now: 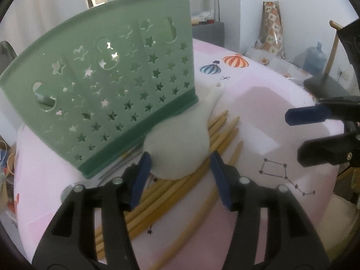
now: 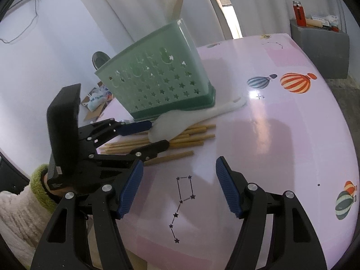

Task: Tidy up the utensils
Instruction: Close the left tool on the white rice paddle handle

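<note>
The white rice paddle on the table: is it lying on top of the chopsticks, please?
Yes, the white rice paddle rests across the chopsticks.

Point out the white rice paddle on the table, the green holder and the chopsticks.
white rice paddle [image 1: 177, 144]: left wrist view, blade.
green holder [image 2: 157, 83]: right wrist view, perforated front wall.
chopsticks [image 2: 191, 144]: right wrist view, mid-bundle.

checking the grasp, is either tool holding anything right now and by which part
Nothing is held. The left tool stands open around the bowl end of the white rice paddle, pads not pressing. The right tool is open over bare table.
</note>
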The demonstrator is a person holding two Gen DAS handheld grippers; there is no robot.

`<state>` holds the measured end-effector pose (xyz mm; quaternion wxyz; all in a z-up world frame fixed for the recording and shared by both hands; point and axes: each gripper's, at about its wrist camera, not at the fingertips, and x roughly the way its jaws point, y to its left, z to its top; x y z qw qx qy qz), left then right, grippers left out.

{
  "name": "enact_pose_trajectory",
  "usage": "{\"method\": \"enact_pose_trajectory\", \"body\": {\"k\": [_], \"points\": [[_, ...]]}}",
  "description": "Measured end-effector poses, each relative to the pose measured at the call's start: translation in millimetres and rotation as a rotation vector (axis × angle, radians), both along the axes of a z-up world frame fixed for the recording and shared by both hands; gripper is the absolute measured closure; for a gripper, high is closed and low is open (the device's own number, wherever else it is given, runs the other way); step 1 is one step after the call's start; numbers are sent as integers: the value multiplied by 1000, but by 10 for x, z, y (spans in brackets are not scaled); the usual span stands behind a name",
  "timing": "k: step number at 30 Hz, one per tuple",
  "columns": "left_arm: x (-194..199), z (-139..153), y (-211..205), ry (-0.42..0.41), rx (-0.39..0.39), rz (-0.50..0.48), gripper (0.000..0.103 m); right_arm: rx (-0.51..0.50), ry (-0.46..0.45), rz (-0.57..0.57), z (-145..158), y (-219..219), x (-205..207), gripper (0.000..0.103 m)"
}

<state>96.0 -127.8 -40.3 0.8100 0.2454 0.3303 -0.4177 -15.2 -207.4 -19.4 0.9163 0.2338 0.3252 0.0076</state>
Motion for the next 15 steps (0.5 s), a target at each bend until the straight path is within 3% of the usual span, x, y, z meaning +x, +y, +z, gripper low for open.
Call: {"method": "enact_pose_trajectory", "body": {"k": [3, 8, 15], "points": [[49, 4, -1, 25, -14, 0, 59, -1, 1, 7, -2, 36, 12, 37], [-26, 43, 6, -7, -28, -31, 76, -8, 8, 13, -7, 71, -1, 37], [-119, 122, 56, -61, -77, -13, 79, -1, 6, 3, 3, 24, 13, 37]]}}
